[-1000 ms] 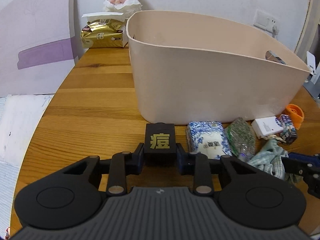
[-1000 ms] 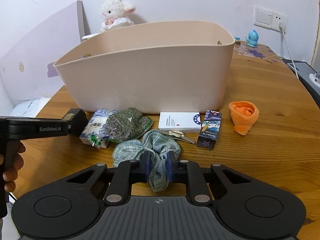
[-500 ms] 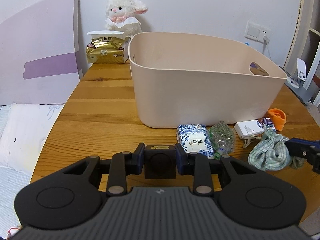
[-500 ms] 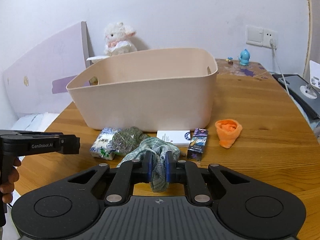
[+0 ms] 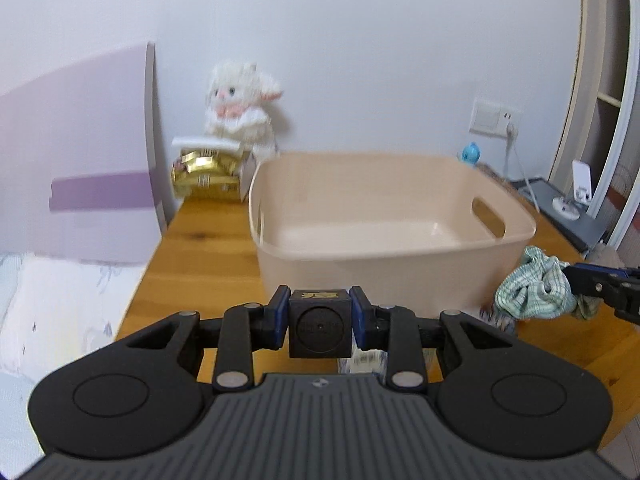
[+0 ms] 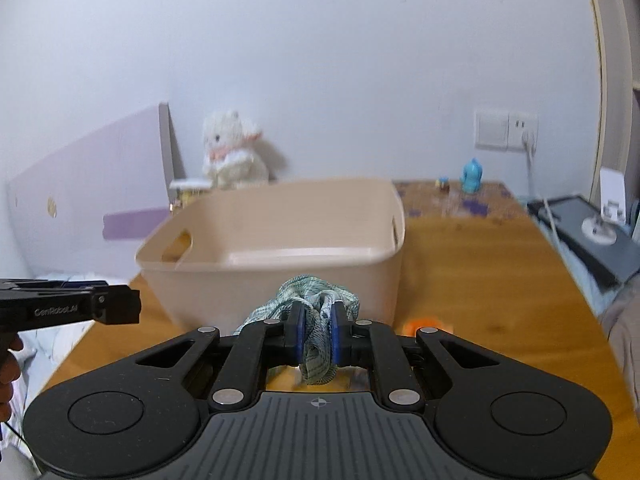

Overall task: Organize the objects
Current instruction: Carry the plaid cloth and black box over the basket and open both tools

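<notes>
Wooden table (image 6: 480, 264) against white wall (image 6: 320, 60), beige bin (image 5: 376, 216) on top. Left gripper (image 5: 320, 318) clamping black cube (image 5: 320, 328). Right gripper (image 6: 316, 334) clamping checked cloth (image 6: 316, 320).

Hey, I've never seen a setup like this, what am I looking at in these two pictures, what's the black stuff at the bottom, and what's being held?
There is no robot here: a person holds a two-finger gripper in each hand, and each gripper carries a wide-angle camera looking forward along its fingers. The black shape at the bottom of each picture is the gripper itself.

In the left camera's view, the left gripper is shut on a small black cube. In the right camera's view, the right gripper pinches a crumpled green checked cloth.

Ahead stands an empty beige tub on a wooden table. An orange item, partly hidden, lies by the tub.
</notes>
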Available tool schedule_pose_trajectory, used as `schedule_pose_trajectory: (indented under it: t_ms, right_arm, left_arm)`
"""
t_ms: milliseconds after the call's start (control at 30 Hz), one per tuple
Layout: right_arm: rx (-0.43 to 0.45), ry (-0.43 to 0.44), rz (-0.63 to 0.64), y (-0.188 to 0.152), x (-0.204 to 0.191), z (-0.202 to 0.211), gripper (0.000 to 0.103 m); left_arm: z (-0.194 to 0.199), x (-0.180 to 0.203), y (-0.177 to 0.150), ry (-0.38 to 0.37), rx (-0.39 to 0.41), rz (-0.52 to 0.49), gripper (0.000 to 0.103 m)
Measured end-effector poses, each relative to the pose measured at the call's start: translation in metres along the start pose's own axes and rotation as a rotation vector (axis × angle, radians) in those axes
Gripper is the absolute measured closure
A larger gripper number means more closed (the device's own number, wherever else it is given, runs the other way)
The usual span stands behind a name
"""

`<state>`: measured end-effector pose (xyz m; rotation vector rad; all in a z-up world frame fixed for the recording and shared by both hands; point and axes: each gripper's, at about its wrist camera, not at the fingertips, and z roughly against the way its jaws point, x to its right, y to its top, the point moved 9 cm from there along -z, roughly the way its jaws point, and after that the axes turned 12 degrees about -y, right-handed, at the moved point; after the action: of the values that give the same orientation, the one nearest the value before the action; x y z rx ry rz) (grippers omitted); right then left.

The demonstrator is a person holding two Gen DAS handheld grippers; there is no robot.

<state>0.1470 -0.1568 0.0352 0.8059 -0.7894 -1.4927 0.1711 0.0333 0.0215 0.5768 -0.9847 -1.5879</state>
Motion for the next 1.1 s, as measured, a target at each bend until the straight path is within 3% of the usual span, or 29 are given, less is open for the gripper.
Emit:
schedule_pose_trajectory:
  t_ms: [233, 533, 867, 1100]
  right_arm:
    - [0.086, -0.014, -0.001, 0.046, 0.006, -0.008, 0.091]
    - [0.052, -0.039, -0.002, 0.077, 0.013, -0.066, 0.091]
    - [-0.091, -0.087, 0.079, 0.061, 0.002, -0.134, 0.091]
    - [-0.151, -0.103, 0.139, 0.045, -0.008, -0.149, 0.086]
  left_arm:
    - [-0.010, 0.005, 0.043, 0.011, 0.056, -0.038, 0.070]
    - [-0.074, -0.001, 0.069, 0.045, 0.011, -0.034, 0.070]
    - [-0.154, -0.019, 0.049, 0.072, -0.141, 0.002, 0.070]
    - [-0.164, -0.029, 0.036, 0.076, -0.177, 0.019, 0.069]
